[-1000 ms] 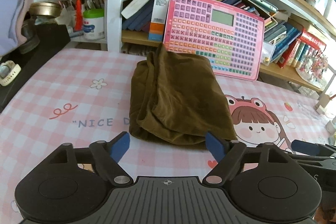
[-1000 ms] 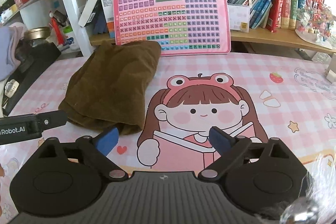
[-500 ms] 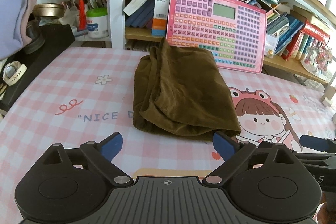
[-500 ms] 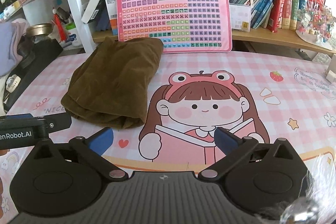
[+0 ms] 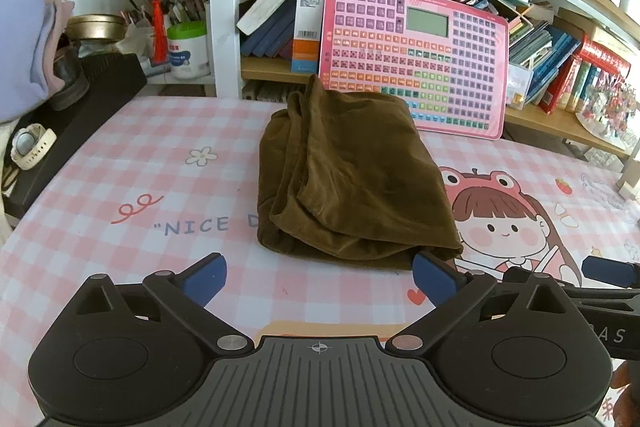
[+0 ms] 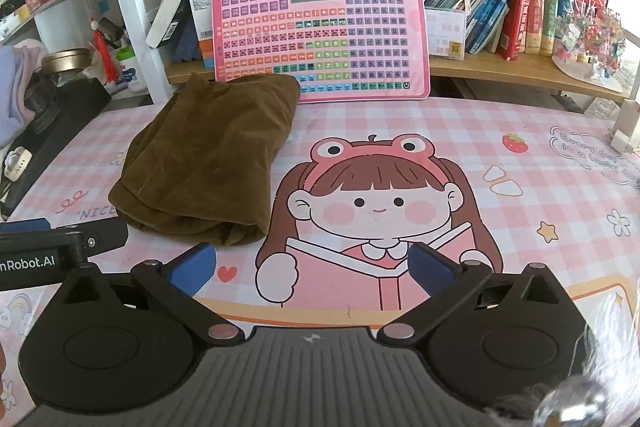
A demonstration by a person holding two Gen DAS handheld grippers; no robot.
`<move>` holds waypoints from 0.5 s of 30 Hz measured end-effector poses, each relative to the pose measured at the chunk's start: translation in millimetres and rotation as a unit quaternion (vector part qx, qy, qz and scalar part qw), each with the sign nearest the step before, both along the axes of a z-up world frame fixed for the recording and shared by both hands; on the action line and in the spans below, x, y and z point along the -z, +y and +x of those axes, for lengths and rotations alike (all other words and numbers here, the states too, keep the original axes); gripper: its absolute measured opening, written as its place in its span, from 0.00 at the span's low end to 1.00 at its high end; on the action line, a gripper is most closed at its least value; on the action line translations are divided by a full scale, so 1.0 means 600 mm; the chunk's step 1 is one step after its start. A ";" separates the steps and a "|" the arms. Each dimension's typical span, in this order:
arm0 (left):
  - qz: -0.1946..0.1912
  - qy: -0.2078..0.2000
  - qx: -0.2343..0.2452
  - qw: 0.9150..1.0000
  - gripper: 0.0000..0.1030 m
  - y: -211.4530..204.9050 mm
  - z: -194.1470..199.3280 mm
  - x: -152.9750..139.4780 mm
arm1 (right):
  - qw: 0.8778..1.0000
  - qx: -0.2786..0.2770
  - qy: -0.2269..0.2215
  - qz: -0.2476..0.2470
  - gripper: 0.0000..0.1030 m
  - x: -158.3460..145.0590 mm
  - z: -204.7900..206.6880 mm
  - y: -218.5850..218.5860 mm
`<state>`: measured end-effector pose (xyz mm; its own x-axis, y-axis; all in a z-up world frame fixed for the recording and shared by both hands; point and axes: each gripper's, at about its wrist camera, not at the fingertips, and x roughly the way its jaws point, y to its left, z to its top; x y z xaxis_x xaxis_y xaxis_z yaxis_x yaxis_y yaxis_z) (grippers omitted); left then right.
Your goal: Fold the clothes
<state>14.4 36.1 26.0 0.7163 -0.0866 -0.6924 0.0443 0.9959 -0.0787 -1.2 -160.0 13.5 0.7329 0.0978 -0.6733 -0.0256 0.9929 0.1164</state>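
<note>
Both my grippers, left (image 5: 318, 277) and right (image 6: 310, 265), had just opened their jaws wide, empty; folded brown velvety garment (image 5: 352, 179) lay released on the pink checked worktop (image 5: 132, 187) — fold apparently finished

Free: pink checked tabletop (image 6: 500, 131) right of folded brown velvet garment (image 6: 208, 155). Obstacles: pink slanted keyboard toy (image 6: 320, 31) behind; black box (image 5: 80, 107) along left edge.

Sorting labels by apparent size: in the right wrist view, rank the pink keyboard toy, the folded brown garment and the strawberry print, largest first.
1. Pink keyboard toy and folded brown garment: too alike to rank, and the garment lies nearer.
2. Strawberry print: clearly smallest.
</note>
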 end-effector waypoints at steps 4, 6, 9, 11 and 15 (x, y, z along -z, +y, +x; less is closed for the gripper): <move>-0.002 0.001 0.000 1.000 0.98 0.001 0.001 0.000 | 1.000 -0.001 0.001 -0.002 1.00 0.000 0.000 0.001; -0.002 0.002 0.000 1.000 0.98 0.001 0.002 0.001 | 1.000 -0.001 0.001 -0.002 1.00 0.000 0.001 0.001; -0.002 0.003 0.000 1.000 0.98 0.001 0.003 0.001 | 1.000 0.000 0.002 -0.003 1.00 0.000 0.002 0.001; -0.003 0.004 0.000 1.000 0.98 0.002 0.003 0.001 | 1.000 0.000 0.003 -0.004 1.00 0.000 0.001 0.001; -0.002 0.005 -0.001 1.000 0.98 0.002 0.004 0.001 | 1.000 -0.001 0.003 -0.005 1.00 0.000 0.002 0.002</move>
<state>16.9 37.4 25.1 0.7096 -0.0873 -0.6991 0.0411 0.9957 -0.0826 -0.2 -158.7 13.5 0.7281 0.0924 -0.6793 -0.0264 0.9939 0.1068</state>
